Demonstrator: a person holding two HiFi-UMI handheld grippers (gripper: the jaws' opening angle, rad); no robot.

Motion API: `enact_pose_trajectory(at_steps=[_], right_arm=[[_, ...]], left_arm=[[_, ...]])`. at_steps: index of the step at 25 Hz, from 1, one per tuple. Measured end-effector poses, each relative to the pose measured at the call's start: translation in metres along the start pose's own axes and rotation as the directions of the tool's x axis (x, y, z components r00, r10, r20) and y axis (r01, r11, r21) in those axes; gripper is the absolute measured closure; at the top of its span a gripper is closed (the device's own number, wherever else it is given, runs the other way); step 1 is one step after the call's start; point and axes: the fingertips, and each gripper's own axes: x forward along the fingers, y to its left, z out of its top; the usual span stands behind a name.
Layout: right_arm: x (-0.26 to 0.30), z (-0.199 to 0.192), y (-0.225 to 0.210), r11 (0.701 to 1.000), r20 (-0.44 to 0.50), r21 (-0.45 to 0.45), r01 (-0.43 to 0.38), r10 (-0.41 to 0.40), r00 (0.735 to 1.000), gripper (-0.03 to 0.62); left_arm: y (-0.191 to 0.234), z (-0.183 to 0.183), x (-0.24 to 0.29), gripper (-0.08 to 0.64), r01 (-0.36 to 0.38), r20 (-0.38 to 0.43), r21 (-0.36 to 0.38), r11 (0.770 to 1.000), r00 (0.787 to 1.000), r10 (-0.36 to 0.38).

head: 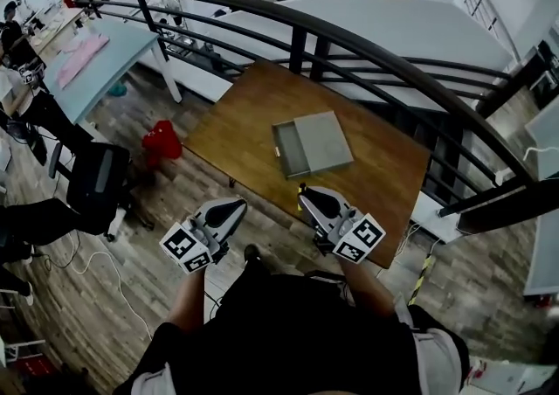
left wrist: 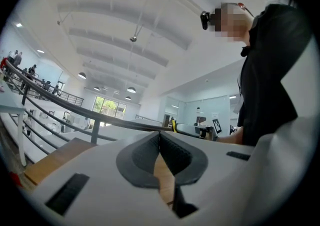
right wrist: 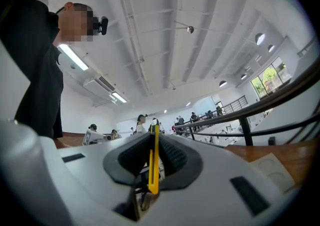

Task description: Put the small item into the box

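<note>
Two grippers held low by my body, near front edge of wooden table (head: 253, 109). My right gripper (head: 303, 192) clamped on thin yellow item (right wrist: 152, 160), item upright between jaws, top end poking past tips. My left gripper (head: 234, 206) jaws pressed together, nothing between. Grey box (head: 321, 142) lies flat mid-table, well apart from both grippers, inner tray (head: 288, 150) slid partly out on left. Black railing (head: 349, 31) beyond table.
</note>
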Motion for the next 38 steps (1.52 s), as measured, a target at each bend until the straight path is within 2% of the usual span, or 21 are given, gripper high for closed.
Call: enact_pose_trajectory(at_steps=[5,10,16,22,27,31,38], right_arm=[[0.039,0.012,-0.027,0.999,-0.023,-0.025,0.047,-0.047,0.999,0.531],[0.076,0.013,-0.052,0.993,-0.025,-0.034,0.114,-0.115,0.993,0.531],[0.109,0.021,-0.069,0.993,-0.052,-0.078,0.087,-0.091,0.994,0.531],[0.107,0.019,-0.127,0.990,-0.072,-0.021,0.136,-0.137,0.988,0.531],[0.121,0.016,-0.173,0.990,-0.077,-0.008,0.141,-0.141,0.987,0.531],[0.119,0.022,-0.204,0.989,-0.059,-0.007,0.147,-0.148,0.987,0.531],[0.102,0.000,-0.248,0.978,-0.090,0.050,0.202,-0.197,0.976,0.532]], left_arm=[[0.053,0.027,0.019,0.545,0.063,0.045,0.006,0.998,0.997,-0.063],[0.105,0.030,0.021,0.545,0.103,0.026,-0.008,0.995,0.994,-0.103],[0.156,0.024,0.032,0.545,0.130,0.037,-0.062,0.990,0.991,-0.128],[0.179,0.017,0.086,0.545,0.148,0.041,-0.091,0.985,0.989,-0.145],[0.205,0.022,0.117,0.545,0.150,0.032,-0.116,0.982,0.989,-0.148],[0.216,0.018,0.150,0.545,0.156,-0.018,-0.126,0.980,0.987,-0.160],[0.233,0.011,0.188,0.545,0.146,-0.055,-0.162,0.976,0.986,-0.156]])
